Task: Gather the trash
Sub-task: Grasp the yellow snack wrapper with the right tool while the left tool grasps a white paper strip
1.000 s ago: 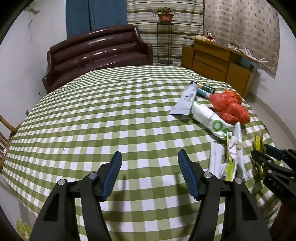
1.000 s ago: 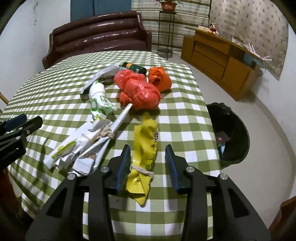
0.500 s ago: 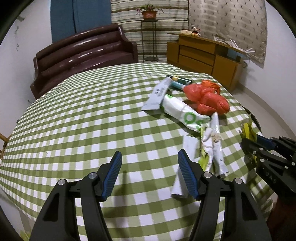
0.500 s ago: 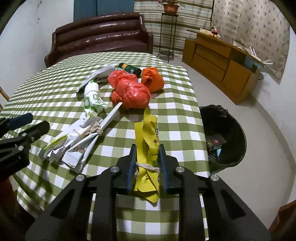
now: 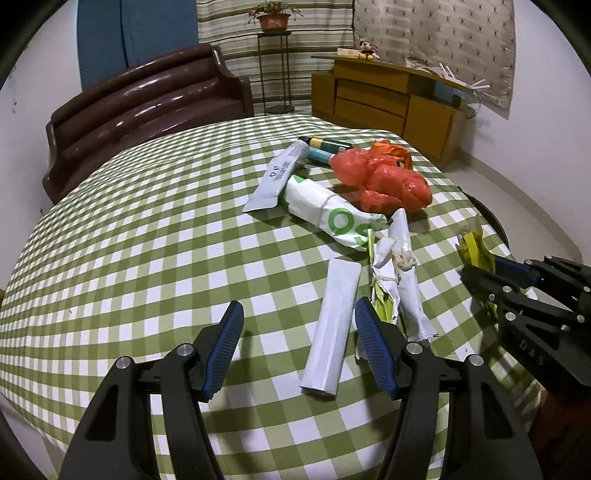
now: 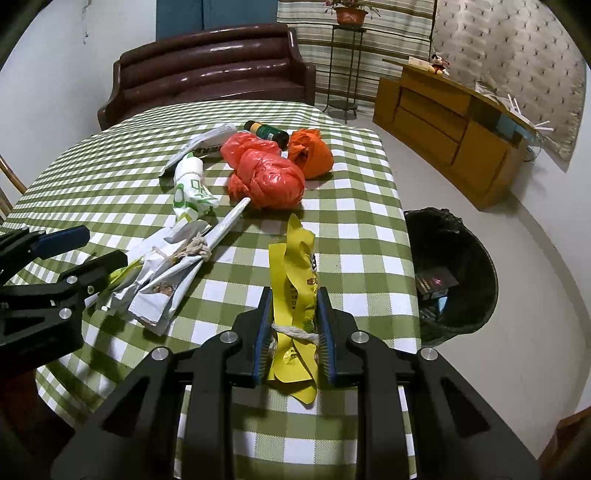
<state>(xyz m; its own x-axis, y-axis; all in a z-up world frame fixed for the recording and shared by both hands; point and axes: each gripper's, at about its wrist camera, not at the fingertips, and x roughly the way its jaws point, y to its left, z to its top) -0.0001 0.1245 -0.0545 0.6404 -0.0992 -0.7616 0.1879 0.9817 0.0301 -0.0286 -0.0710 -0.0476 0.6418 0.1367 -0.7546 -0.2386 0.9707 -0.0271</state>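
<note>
right tool (image 6: 294, 325): clamps yellow wrapper (image 6: 295, 280) | left tool (image 5: 299, 345): open, empty | bin (image 6: 448, 273): right view only

brown sofa (image 5: 147, 107) | wood dresser (image 5: 384, 103) | potted plant (image 5: 274, 18) on stand | blue door (image 5: 136, 40)

The right gripper (image 6: 294, 330), whose jaws stood apart around the yellow wrapper (image 6: 295, 291) a second ago, now pinches it at its string tie. The left gripper (image 5: 299, 341) has drifted across the checked tablecloth (image 5: 147, 240) to the white wrapper bundle (image 5: 391, 280), jaws unchanged.
</note>
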